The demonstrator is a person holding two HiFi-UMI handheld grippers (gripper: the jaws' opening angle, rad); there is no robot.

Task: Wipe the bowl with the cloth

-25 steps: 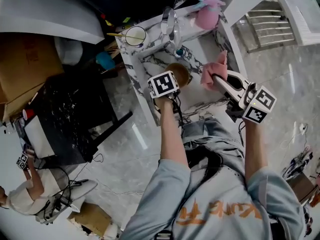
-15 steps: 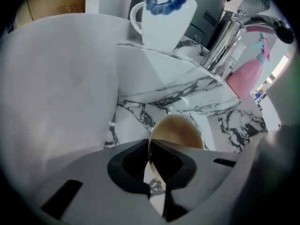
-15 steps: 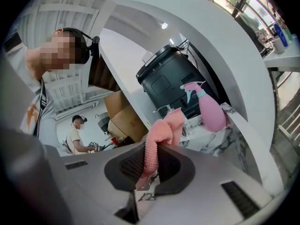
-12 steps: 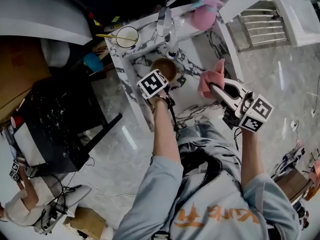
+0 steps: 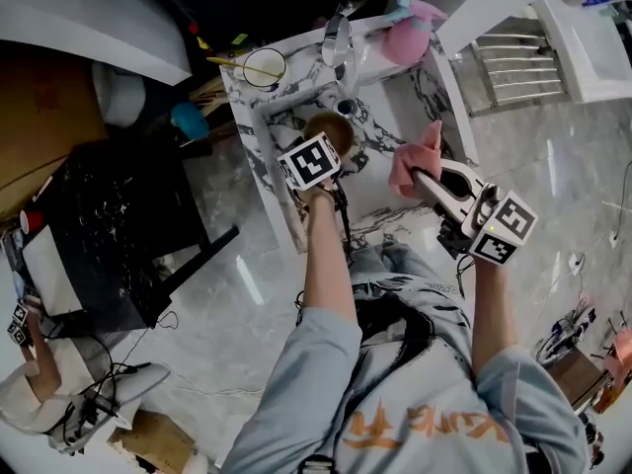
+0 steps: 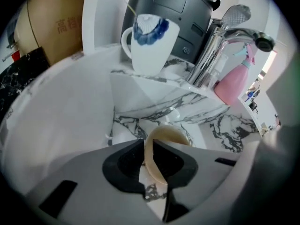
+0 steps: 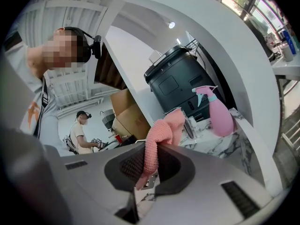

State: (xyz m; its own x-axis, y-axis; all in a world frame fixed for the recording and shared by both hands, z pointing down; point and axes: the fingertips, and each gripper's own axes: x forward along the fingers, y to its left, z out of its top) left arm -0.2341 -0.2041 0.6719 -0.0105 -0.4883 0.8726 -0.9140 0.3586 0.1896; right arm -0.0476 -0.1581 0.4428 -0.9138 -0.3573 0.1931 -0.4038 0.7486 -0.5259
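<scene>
Bowl closes in on the tap: over the past second my left gripper (image 6: 149,159) has carried the tan bowl (image 6: 168,136) nearer the faucet (image 6: 220,46). The bowl now sits low in the marble sink (image 5: 380,126), just in front of the spout's foot. The jaws have just eased a shade wider, yet the bowl's thin rim stands between the pads and looks pinched there. I read the bowl as held, not let go.

My right gripper (image 7: 150,165) has scarcely stirred. Its jaws are clamped on the pink cloth (image 7: 161,130), which hangs to the right of the faucet, in front of the pink spray bottle (image 5: 410,33) and clear of the bowl. A white mug (image 6: 150,41) stands on the ledge to the faucet's left.

In my judgement no wiping has begun. The bowl has only been set where it can be braced, and the cloth must yet cross to its inside. With the hold on the rim a little looser, the bowl could twist or slip once the cloth presses in.
</scene>
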